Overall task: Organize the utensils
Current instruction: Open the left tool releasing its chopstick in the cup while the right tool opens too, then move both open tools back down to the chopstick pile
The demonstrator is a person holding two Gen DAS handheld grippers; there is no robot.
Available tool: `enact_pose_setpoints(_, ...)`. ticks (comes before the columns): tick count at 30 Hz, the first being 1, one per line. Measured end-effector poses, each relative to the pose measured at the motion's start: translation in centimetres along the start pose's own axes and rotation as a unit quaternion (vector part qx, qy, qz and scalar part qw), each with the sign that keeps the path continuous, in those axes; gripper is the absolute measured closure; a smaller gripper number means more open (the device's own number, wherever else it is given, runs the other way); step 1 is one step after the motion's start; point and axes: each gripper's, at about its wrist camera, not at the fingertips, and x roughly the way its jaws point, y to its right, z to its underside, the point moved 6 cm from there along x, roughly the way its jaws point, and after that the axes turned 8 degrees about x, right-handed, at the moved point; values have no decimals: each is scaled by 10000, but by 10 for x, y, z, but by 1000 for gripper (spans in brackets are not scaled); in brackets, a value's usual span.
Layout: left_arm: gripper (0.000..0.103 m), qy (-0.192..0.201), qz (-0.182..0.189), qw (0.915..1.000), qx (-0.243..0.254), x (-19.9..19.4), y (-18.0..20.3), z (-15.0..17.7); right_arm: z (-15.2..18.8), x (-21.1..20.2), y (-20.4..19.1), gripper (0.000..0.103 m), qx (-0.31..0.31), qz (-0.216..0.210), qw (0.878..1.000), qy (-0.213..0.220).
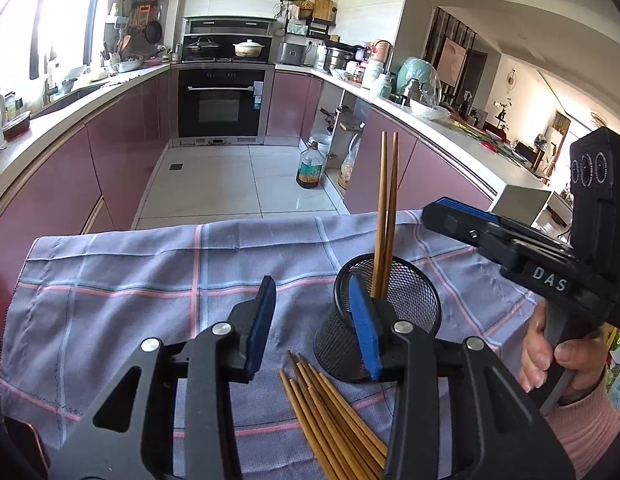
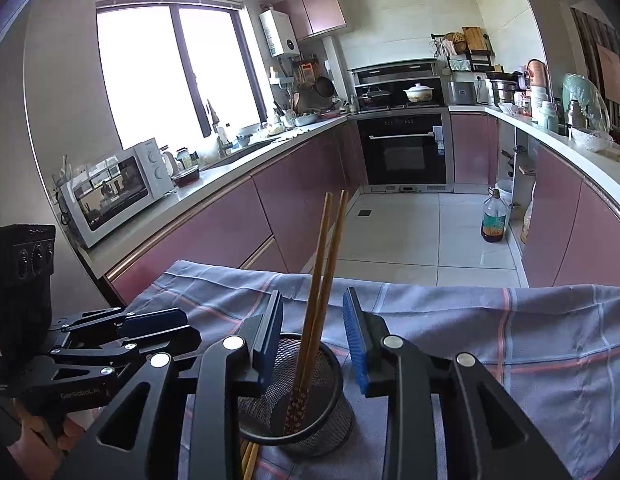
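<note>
Two chopsticks (image 1: 386, 216) stand in the mesh cup (image 1: 410, 312), leaning up and slightly apart, handles down in the basket, and the rest of the job is lying right there at the bottom of the left wrist view: a loose bundle of chopsticks (image 1: 330, 412) on the checked cloth (image 1: 130, 288). Left gripper (image 1: 316, 324) is spread wide, nothing between its blue pads, and the bundle sits just below and between those fingers, toward the lower centre of the frame. Note the long axis: the sticks fan from upper left to lower right, tips close to the foot of the cup, so they run roughly along the gripper's line of sight, not across it. That looks like the crux; my read is the left hand needs to drop and turn so its pads close across the sticks. Over in the right wrist view, the right gripper (image 2: 312, 340) is also open and empty, straddling the cup (image 2: 310, 412) with the standing pair (image 2: 322, 280) rising between its fingers without touching. Only a sliver of the bundle (image 2: 248, 458) peeks out at the bottom edge there, tucked beneath the cup's rim. So the left gripper is the nearer one to the loose sticks.
</note>
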Motion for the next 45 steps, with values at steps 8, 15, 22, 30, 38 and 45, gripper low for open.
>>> enact_pose_setpoints(8, 57, -44, -362, 9993, 20, -24, -9, 35, 29, -44, -29, 70, -532, -333, 9980, -9)
enact_pose_setpoints(15, 53, -444, -364, 9983, -24, -23, -10, 85, 93, -21, -31, 70, -592, -393, 9933, -906)
enact_pose_setpoints(22, 53, -895, -238, 9957, -101, -8, -4, 130, 142, 6, -19, 70, -266, -282, 9863, -1600)
enact_pose_setpoints(30, 53, -1124, -110, 9935, -140, 4, 12, 152, 157, 6, -20, 70, -297, -159, 9843, -1735)
enact_pose_setpoints(38, 53, -1264, -130, 9919, -34, 11, 20, 160, 165, 8, -25, 70, -414, -113, 9820, -1837)
enact_pose_setpoints(45, 53, -1261, -105, 9920, -14, 12, 19, 162, 168, 11, -25, 71, -508, 19, 9811, -1865)
